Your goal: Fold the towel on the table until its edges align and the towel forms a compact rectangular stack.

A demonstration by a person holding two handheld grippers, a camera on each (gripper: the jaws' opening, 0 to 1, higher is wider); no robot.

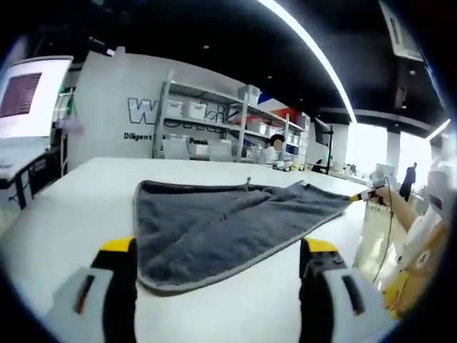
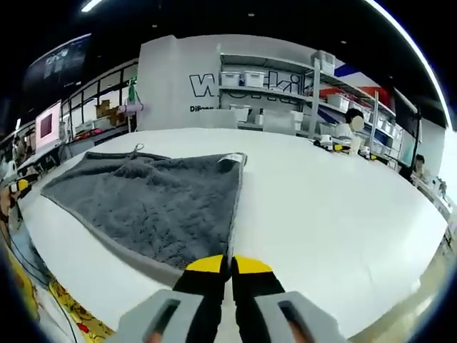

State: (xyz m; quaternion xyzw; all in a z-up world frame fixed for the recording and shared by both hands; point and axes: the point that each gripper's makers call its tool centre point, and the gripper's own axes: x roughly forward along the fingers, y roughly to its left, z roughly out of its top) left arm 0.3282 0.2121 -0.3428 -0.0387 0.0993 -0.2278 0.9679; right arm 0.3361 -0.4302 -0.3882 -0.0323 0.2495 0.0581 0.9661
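A grey towel (image 1: 221, 225) lies spread on the white tabletop (image 1: 64, 214), partly folded, with a small hanging loop at its far edge. In the left gripper view, the left tool (image 1: 218, 261) hovers above the towel's near edge with its yellow-tipped jaws spread wide, touching nothing. At the towel's right corner the right tool (image 1: 360, 194) shows small, gripping the cloth. In the right gripper view, the right tool (image 2: 230, 266) has its jaws pressed together on the towel's (image 2: 153, 204) near corner. Shelving with storage bins (image 2: 239, 77) stands beyond the tabletop (image 2: 335, 214).
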